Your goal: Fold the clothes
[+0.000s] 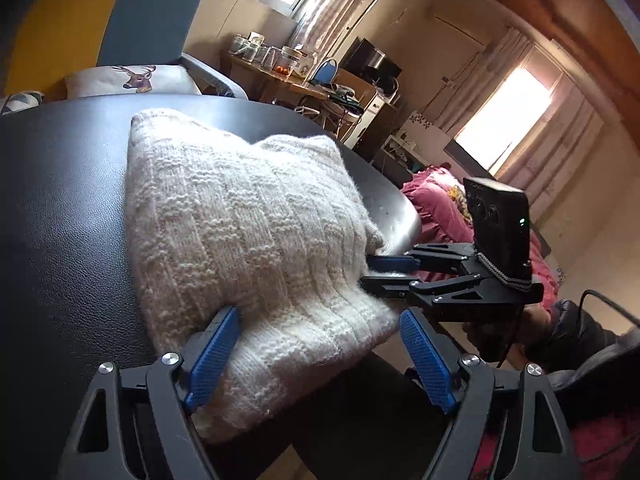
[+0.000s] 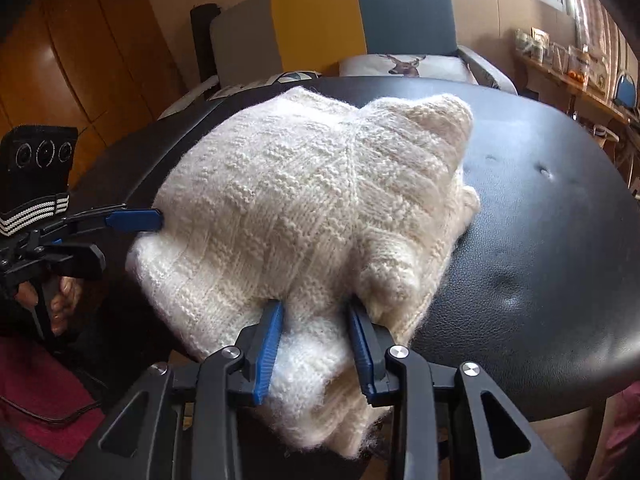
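A folded cream knitted sweater (image 2: 304,216) lies on the black worktop (image 2: 540,240), its near edge hanging over the rim. The right gripper (image 2: 316,344) has its jaws clamped on that near edge. The left gripper (image 1: 320,356) stands with jaws wide apart around the sweater's corner, not pressing it.

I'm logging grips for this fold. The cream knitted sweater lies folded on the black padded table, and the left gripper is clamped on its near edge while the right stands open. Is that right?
Not quite: the sides are swapped. The right wrist view shows the right gripper clamped on the near edge of the cream knitted sweater; the left wrist view shows the left gripper open, astride another edge. The sweater does lie folded on the black padded table.
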The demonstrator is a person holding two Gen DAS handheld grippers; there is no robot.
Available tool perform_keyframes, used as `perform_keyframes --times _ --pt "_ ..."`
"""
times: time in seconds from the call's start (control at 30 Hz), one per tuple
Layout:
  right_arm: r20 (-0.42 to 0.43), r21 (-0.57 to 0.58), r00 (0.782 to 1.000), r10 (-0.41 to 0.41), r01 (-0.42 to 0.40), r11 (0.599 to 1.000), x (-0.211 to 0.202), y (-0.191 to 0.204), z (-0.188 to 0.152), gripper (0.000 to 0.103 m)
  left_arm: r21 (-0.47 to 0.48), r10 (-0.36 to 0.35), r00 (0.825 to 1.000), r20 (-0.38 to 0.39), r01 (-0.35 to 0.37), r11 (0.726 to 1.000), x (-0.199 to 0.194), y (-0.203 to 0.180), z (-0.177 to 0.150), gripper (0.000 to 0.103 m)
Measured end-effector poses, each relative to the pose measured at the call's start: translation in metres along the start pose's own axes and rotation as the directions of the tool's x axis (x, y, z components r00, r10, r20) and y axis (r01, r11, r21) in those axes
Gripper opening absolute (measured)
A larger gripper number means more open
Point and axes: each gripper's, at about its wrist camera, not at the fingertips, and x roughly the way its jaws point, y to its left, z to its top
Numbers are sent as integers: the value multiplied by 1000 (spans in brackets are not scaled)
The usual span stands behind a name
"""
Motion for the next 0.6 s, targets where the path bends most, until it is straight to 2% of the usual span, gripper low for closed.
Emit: perform_keyframes --times 0.07,0.13,0.3,0.33,0.4,0.43,0.5,0.53,0.57,0.6 --pt "-4 70 999 38 -38 997 -9 -5 8 34 -38 15 999 39 -13 999 -12 8 9 83" --pt "47 86 998 52 -56 995 -21 -5 19 34 -85 35 997 66 -30 996 -20 21 19 83" --pt "149 81 989 21 -33 996 -27 -6 56 35 -220 89 992 85 -69 973 -18 65 41 83" --pt "144 84 990 6 -19 996 -21 -7 60 35 -227 96 992 81 -76 971 -15 68 43 83" --pt "58 74 996 -73 69 995 5 -16 68 35 -236 111 991 70 -92 967 -8 74 47 83" --pt "20 90 997 -80 78 993 17 -21 63 36 -225 121 991 53 -106 969 -3 75 49 83" --pt "54 151 998 -15 7 988 18 -36 56 36 -202 141 990 19 -134 970 7 77 53 83" --pt "68 214 997 42 -56 975 14 -46 55 36 -193 145 989 5 -141 971 12 78 54 83" --pt "85 278 991 101 -121 953 9 -57 53 37 -193 137 991 -4 -135 972 16 79 55 83" --pt "139 351 978 158 -198 915 0 -70 49 38 -192 128 992 -13 -128 973 19 81 56 83"
